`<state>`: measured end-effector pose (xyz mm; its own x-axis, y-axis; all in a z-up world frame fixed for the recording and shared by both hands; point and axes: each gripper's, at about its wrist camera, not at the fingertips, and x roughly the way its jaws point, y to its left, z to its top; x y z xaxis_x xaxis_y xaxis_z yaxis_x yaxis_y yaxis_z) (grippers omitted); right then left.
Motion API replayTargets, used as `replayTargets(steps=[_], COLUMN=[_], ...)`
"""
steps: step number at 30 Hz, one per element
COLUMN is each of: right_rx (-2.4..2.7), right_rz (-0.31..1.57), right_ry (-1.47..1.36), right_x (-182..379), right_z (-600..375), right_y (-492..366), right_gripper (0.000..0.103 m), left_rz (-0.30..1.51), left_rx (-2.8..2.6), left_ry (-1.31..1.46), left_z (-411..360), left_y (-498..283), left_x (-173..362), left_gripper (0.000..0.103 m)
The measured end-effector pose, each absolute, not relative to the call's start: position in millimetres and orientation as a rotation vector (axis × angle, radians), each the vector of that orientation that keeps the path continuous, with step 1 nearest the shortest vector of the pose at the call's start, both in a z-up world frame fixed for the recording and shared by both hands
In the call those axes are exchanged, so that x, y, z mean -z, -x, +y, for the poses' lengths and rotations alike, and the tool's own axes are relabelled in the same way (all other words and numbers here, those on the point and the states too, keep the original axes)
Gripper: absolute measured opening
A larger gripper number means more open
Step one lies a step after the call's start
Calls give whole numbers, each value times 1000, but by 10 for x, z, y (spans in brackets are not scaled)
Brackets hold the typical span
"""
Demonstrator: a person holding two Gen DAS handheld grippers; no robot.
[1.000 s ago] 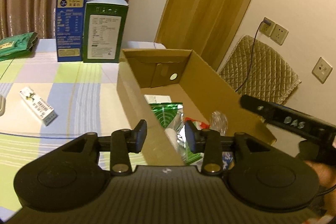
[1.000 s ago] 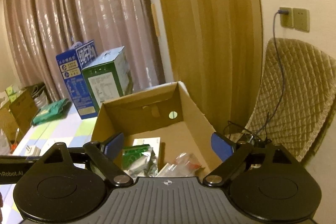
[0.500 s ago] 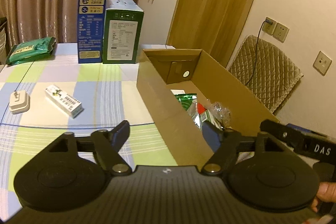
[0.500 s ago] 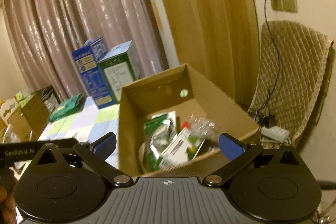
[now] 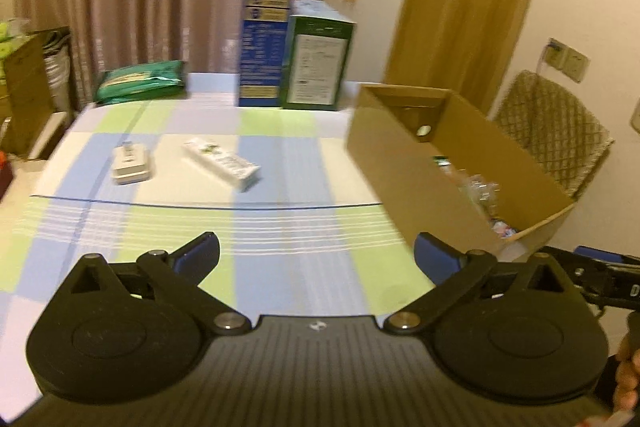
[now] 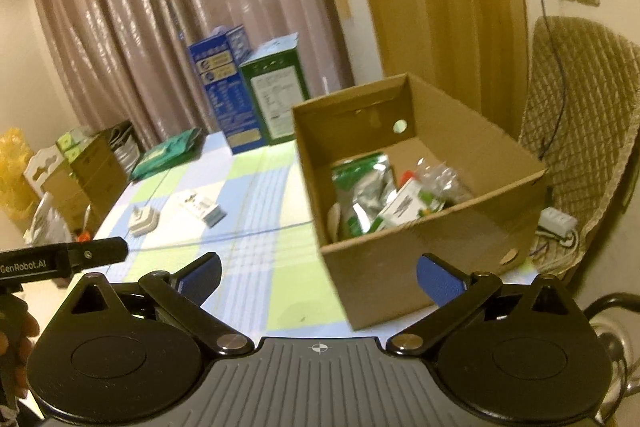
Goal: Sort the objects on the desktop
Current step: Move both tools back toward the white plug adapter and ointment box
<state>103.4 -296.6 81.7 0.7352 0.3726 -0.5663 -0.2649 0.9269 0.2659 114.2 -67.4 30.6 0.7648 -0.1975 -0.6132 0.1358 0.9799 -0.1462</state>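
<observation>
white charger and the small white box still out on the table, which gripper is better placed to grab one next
Left. The left gripper, open and empty, faces the white charger and small white box. The right gripper, also open, sits nearer the cardboard box.

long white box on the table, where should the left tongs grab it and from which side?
Take the long white box across its narrow width near the middle, coming down from above. It lies flat and angled on the tablecloth, apart from the white charger, so both long sides are free. The left tongs are open and empty; turn them square to the box's long axis first.
</observation>
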Motion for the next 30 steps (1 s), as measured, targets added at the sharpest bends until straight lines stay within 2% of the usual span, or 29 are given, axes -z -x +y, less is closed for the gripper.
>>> replayTargets(steps=[17, 30], right_rx=[-428, -489], right_rz=[724, 751], right_ry=[-92, -25], right_x=[-683, -565], right_z=[-2455, -2083], right_y=[-885, -1005], right_gripper=[101, 101], left_rz=[692, 653], left_rx=[66, -25], left_ry=[81, 57], left_z=[-41, 350], left_y=[-879, -967], left_x=[-221, -157], left_gripper=[102, 102])
